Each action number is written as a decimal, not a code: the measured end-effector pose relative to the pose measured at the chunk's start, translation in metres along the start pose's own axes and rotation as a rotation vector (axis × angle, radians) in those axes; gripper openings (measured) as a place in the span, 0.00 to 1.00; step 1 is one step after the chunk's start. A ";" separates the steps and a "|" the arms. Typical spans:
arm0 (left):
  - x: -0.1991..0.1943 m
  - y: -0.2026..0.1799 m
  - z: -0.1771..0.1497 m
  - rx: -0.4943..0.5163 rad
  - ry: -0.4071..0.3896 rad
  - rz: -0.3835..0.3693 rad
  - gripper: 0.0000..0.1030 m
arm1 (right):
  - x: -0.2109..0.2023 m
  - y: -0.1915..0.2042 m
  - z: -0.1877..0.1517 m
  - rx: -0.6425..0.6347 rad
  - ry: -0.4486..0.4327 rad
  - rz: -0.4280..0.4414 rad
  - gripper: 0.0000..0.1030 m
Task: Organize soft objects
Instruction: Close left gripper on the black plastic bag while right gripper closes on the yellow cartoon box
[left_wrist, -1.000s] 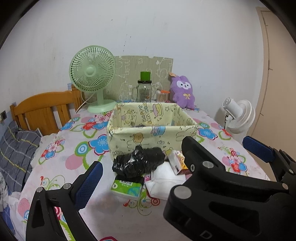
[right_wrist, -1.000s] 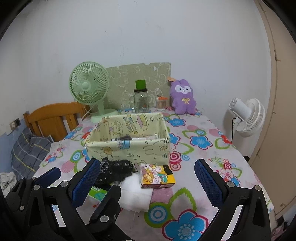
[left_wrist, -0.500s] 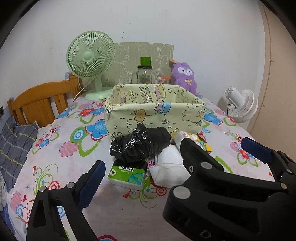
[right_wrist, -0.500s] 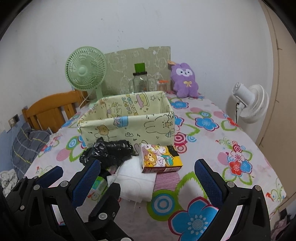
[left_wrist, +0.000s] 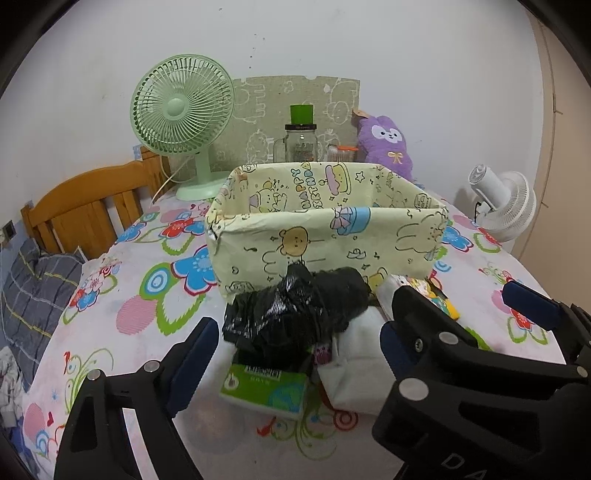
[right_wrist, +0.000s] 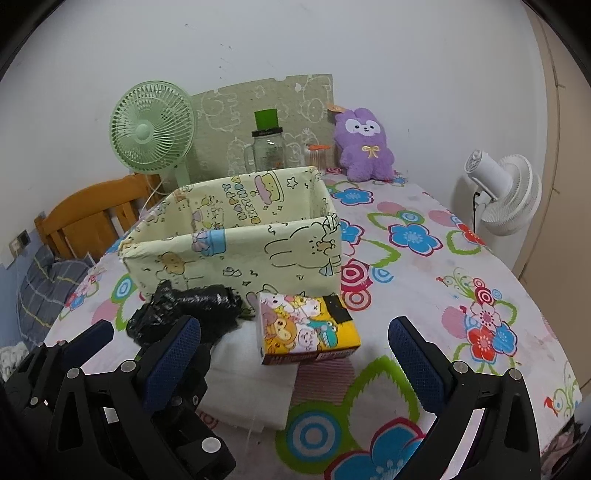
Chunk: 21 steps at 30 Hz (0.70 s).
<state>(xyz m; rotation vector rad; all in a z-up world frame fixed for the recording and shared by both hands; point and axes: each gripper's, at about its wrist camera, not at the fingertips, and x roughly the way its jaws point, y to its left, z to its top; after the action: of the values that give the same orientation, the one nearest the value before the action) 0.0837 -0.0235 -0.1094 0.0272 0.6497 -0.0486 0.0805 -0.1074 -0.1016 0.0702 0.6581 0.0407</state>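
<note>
A crumpled black plastic bag (left_wrist: 295, 310) (right_wrist: 184, 314) lies on a green tissue pack (left_wrist: 266, 387) and a white soft pack (left_wrist: 354, 362) (right_wrist: 251, 380), in front of a yellow cartoon-print fabric basket (left_wrist: 325, 243) (right_wrist: 240, 258). A yellow cartoon box (right_wrist: 306, 328) (left_wrist: 439, 299) lies to their right. My left gripper (left_wrist: 295, 328) hovers low over the bag with its jaws closing; the bag shows between the pads, untouched. My right gripper (right_wrist: 293, 325) stands open around the cartoon box, apart from it. A purple plush (left_wrist: 388, 144) (right_wrist: 364, 147) sits at the back.
On the flowered tablecloth (right_wrist: 424, 266) behind the basket stand a green desk fan (left_wrist: 181, 114) and a glass jar (left_wrist: 301, 144) with a green lid. A white fan (right_wrist: 506, 195) stands beyond the table's right edge. A wooden headboard (left_wrist: 85, 210) lies left.
Both grippers have come forward and down toward the pile, which now looks larger and closer. The left jaws have narrowed a little. Nothing on the table has moved.
</note>
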 end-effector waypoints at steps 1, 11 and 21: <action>0.003 0.000 0.001 -0.001 0.001 0.000 0.88 | 0.002 -0.001 0.001 -0.001 0.000 -0.001 1.00; 0.029 -0.007 0.009 0.021 0.051 0.021 0.85 | 0.029 -0.013 0.006 0.031 0.048 -0.007 1.00; 0.041 -0.009 0.009 0.010 0.084 0.090 0.76 | 0.054 -0.026 0.007 0.057 0.100 0.003 1.00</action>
<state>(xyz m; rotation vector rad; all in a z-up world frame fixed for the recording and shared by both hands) 0.1215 -0.0341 -0.1271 0.0684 0.7315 0.0358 0.1277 -0.1302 -0.1305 0.1248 0.7594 0.0282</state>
